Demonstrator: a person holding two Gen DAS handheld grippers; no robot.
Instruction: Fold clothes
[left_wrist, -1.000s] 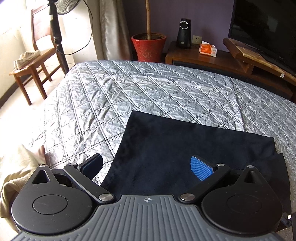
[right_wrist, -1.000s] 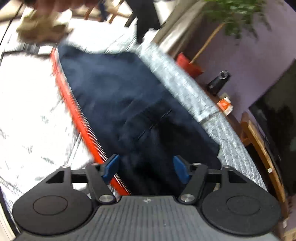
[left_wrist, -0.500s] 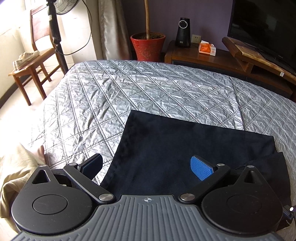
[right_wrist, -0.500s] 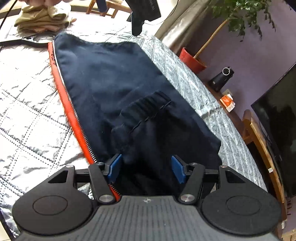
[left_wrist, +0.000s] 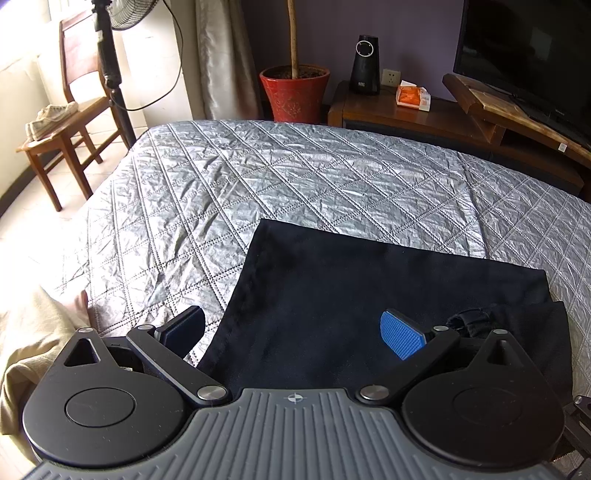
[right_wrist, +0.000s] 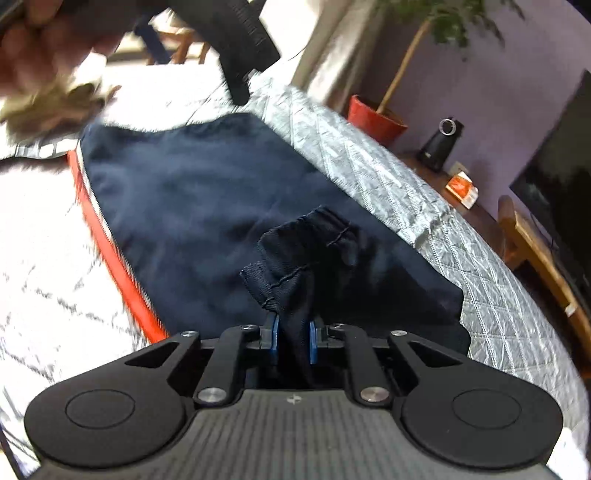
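Note:
A dark navy garment (left_wrist: 369, 291) lies flat on the silver quilted bed (left_wrist: 295, 173). In the right wrist view it shows an orange zip edge (right_wrist: 110, 236) along its left side. My left gripper (left_wrist: 291, 328) is open and hovers over the garment's near left edge, holding nothing. My right gripper (right_wrist: 293, 341) is shut on a bunched cuff or waistband part of the navy garment (right_wrist: 295, 258) and lifts it off the flat cloth.
Beige folded clothes (left_wrist: 22, 332) lie at the bed's left edge. A wooden chair with shoes (left_wrist: 51, 122), a fan stand (left_wrist: 110, 74), a red plant pot (left_wrist: 295, 92) and a TV bench (left_wrist: 480, 122) stand beyond the bed.
My right gripper closed on a fold of the navy garment and pulled it up. The left gripper stayed open and nearly still.

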